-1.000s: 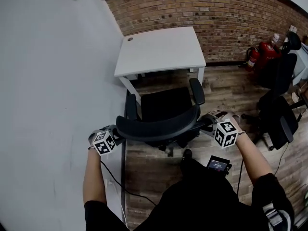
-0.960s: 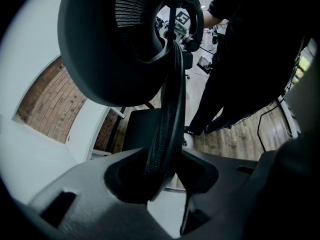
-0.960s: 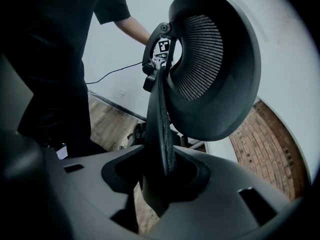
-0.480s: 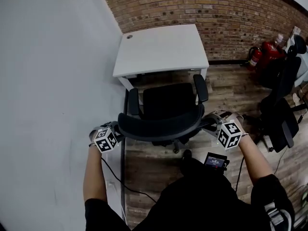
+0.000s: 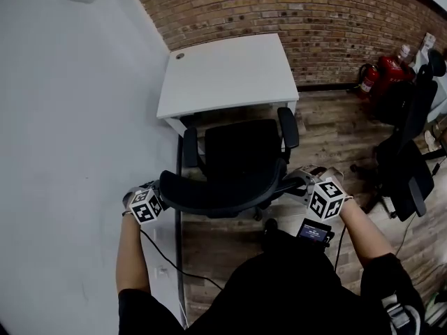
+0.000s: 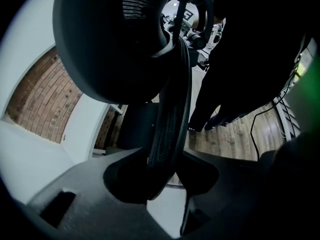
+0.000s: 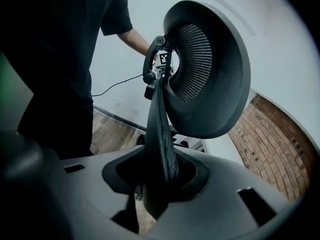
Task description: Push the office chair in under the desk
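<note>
Progress: early to middle, by my reading. The office chair (image 5: 241, 152) faces the table (image 5: 223, 72) squarely, its seat front about level with the table's near edge, but the seat, both armrests and the backrest (image 5: 216, 195) are out in the open, in the frame's centre.
Left to do: nearly the whole push, until the seat is under the top and the backrest is near the edge.
Left hand-held gripper (image 5: 162, 191): at the lower left, jaws fairly wide but clamped on the backrest's left rim, which runs straight up between them in the left gripper view.
Right hand-held gripper (image 5: 297, 181): at the lower right, jaws about half open and just now closing a little tighter on the backrest's right rim, which sits between them.
Tight edges: the right armrest (image 5: 288, 128) lies just beside the table's right front corner, and the left armrest (image 5: 190, 149) sits near the left leg (image 5: 178, 125). Either could catch if the chair swings, I judge.
Left side: the white wall (image 5: 70, 131) runs close along the table and the left hand, so there is little room to correct that way.
Right side: open wooden floor (image 5: 328, 128), with the other chairs (image 5: 408, 166) and fire extinguisher (image 5: 384, 75) well apart at the right edge.
Ahead: the brick wall (image 5: 314, 19) behind the table ends the travel.
</note>
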Action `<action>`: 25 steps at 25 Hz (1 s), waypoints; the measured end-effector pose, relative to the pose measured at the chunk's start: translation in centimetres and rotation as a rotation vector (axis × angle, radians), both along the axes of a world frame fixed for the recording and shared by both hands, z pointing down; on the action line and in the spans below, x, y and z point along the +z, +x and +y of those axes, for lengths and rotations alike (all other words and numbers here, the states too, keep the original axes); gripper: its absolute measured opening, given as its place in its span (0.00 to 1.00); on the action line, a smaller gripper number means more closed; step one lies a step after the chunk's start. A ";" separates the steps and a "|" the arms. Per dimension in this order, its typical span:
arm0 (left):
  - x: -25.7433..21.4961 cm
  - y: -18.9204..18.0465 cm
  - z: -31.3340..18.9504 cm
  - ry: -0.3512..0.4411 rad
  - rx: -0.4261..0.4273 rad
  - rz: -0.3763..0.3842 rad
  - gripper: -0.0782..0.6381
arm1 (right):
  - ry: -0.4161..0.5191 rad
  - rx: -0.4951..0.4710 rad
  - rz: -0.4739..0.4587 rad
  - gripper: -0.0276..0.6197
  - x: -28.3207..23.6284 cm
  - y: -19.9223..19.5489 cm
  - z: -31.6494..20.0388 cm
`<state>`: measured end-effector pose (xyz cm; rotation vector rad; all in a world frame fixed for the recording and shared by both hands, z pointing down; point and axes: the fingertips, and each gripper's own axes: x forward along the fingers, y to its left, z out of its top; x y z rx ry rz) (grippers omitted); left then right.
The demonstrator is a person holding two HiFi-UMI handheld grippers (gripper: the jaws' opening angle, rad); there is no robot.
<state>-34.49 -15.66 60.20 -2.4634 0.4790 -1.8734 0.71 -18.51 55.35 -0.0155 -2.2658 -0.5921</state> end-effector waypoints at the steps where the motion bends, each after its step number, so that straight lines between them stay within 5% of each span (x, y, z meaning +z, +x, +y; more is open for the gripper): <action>1: 0.0 -0.1 -0.1 -0.012 -0.001 -0.006 0.35 | -0.003 -0.001 -0.005 0.23 0.0 -0.1 0.0; 25: 0.0 -1.2 -1.7 -0.028 0.020 -0.009 0.34 | -0.046 0.000 0.034 0.22 0.4 -1.5 -1.8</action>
